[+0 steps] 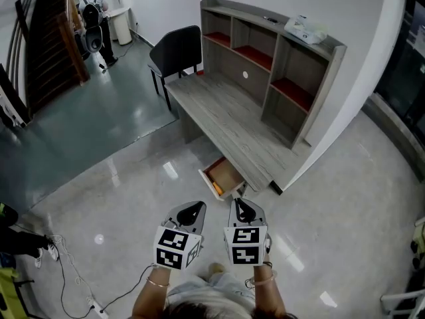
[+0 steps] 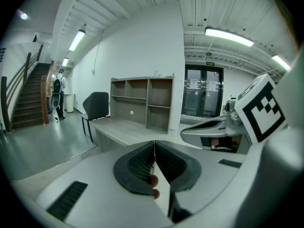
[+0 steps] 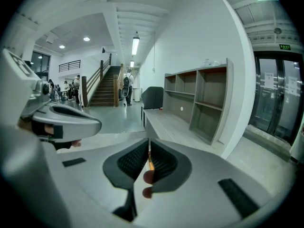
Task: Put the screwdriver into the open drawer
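A grey wooden desk (image 1: pixel 226 115) with a shelf unit (image 1: pixel 275 65) stands ahead of me. Its drawer (image 1: pixel 223 177) is pulled open at the near end. A bright orange streak (image 1: pixel 216 189) lies along the drawer's near-left side; I cannot tell whether it is the screwdriver. Both grippers hang side by side over the floor, short of the drawer. My left gripper (image 1: pixel 194 211) (image 2: pixel 154 160) has its jaws pressed together with nothing in them. The right gripper (image 1: pixel 241 209) (image 3: pixel 149 158) is shut too; only a thin orange sliver shows through the slit between its pads.
A black chair (image 1: pixel 176 52) stands at the desk's far end. A white bundle (image 1: pixel 305 30) lies on top of the shelf unit. Cables (image 1: pixel 66 271) trail over the glossy floor at lower left. A staircase (image 1: pixel 53 32) rises at far left, a white wall (image 1: pixel 352 92) at right.
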Demonstrator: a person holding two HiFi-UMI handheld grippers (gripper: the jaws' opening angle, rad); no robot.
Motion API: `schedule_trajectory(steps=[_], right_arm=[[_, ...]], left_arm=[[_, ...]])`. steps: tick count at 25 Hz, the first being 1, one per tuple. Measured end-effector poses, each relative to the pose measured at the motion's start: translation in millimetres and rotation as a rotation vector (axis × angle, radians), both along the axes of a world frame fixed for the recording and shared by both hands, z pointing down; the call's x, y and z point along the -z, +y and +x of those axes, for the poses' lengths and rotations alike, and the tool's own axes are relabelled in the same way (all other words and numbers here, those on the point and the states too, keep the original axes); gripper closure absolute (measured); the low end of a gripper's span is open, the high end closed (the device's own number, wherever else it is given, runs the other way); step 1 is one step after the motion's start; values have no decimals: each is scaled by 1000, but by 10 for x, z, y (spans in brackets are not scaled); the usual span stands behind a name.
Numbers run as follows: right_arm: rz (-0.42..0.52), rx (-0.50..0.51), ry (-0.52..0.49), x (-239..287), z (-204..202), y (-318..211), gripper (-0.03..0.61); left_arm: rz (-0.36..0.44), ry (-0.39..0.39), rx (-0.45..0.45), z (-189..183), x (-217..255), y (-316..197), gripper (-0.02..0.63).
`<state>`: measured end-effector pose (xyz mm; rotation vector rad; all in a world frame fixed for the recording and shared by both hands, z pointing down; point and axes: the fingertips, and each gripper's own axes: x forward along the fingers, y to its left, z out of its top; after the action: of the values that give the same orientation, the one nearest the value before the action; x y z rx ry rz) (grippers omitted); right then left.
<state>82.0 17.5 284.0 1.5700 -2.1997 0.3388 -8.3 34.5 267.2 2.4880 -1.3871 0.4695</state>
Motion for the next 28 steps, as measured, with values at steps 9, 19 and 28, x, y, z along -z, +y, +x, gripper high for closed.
schedule_trajectory(steps=[9, 19, 28], right_arm=[[49, 22, 24, 296, -152, 215, 543], [84, 25, 8, 474, -349, 449, 543], [127, 3, 29, 661, -535, 618, 543]], left_arm=[[32, 9, 7, -138, 242, 202, 595], [31, 3, -18, -279, 314, 450, 595], [60, 21, -30, -507, 459, 598, 595]])
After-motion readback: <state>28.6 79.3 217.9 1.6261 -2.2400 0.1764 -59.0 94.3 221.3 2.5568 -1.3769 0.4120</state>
